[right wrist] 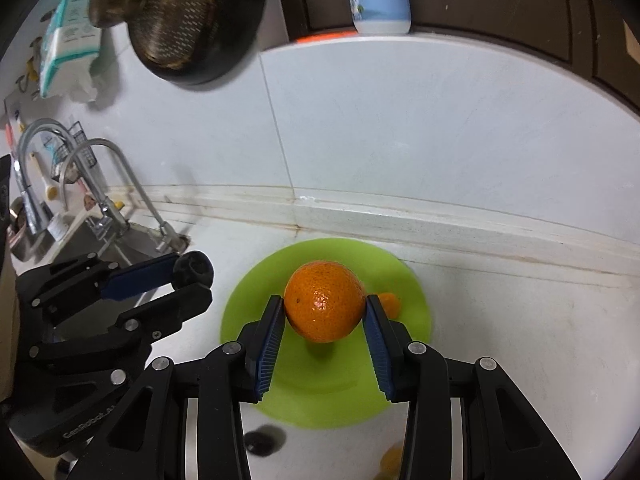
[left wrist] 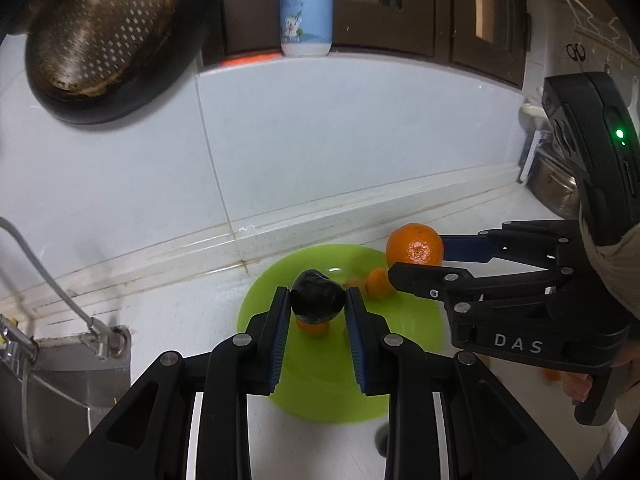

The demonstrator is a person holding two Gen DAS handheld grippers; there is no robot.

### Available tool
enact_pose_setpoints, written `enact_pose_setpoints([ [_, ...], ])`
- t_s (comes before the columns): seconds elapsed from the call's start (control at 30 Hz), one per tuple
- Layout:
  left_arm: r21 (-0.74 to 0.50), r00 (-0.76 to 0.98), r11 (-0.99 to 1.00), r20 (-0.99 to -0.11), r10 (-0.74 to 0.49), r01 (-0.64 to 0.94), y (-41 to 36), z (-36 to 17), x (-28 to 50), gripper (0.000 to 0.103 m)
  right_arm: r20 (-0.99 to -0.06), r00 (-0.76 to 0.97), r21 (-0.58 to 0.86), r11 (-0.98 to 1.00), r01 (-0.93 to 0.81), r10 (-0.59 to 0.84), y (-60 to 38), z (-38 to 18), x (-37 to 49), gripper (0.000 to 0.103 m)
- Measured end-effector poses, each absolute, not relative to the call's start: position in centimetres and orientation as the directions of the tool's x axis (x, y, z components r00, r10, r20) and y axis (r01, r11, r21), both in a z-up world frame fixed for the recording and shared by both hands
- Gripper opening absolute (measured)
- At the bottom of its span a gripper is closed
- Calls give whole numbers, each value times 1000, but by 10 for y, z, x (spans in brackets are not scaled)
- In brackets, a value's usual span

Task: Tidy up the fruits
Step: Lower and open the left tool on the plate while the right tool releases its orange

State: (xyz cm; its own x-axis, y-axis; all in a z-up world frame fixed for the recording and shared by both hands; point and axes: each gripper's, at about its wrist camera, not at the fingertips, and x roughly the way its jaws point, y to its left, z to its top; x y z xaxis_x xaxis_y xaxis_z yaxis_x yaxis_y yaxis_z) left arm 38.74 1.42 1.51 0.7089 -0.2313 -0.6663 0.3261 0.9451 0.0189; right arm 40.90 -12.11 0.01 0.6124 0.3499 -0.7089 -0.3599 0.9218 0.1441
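Above the green plate (left wrist: 340, 392) on the white counter (left wrist: 180, 320), both grippers hold fruit. The left gripper (left wrist: 318, 304) is clenched on a dark, near-black fruit (left wrist: 317, 295), pinched between its blue pads; the right gripper (right wrist: 325, 312) grips an orange (right wrist: 325, 300) the same way, clear of the plate surface.

Only the left wrist view shows small orange fruits (left wrist: 378, 283) lying on the plate behind and under the dark fruit, and the right gripper from the side with its orange (left wrist: 415, 245) beyond the plate's far edge. Only the right wrist view shows the faucet (right wrist: 100, 184) and sink (right wrist: 80, 240) at left, a paper pack (right wrist: 68, 36) on the wall, and the left gripper (right wrist: 180, 276) from the side.

A small orange fruit (right wrist: 389, 303) is mostly hidden behind the right pad. A dark round thing (right wrist: 264, 438) on the counter near the plate is too blurred to name. The bottle (left wrist: 306, 8) on the ledge is cut off in the right view.

The dark fruit looks slightly elongated, its long axis roughly across the pads, though this is hard to judge. The orange is round; a dimpled end faces the left camera.
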Motion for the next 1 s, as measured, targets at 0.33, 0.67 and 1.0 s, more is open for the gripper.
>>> enact_pose_setpoints([
  [0.33, 10, 660, 944, -717, -224, 331, 16, -20, 438, 28, -767, 549, 135, 919, -370, 333, -111, -31, 461, 41],
  [0.67, -5, 614, 938, -755, -231, 347, 18, -47, 467, 28, -798, 501, 141, 912, -385, 335, -105, -54, 496, 41],
  [1.0, -37, 578, 942, -781, -235, 334, 19, -59, 478, 34, -810, 489, 134, 914, -383, 324, -98, -64, 507, 43],
])
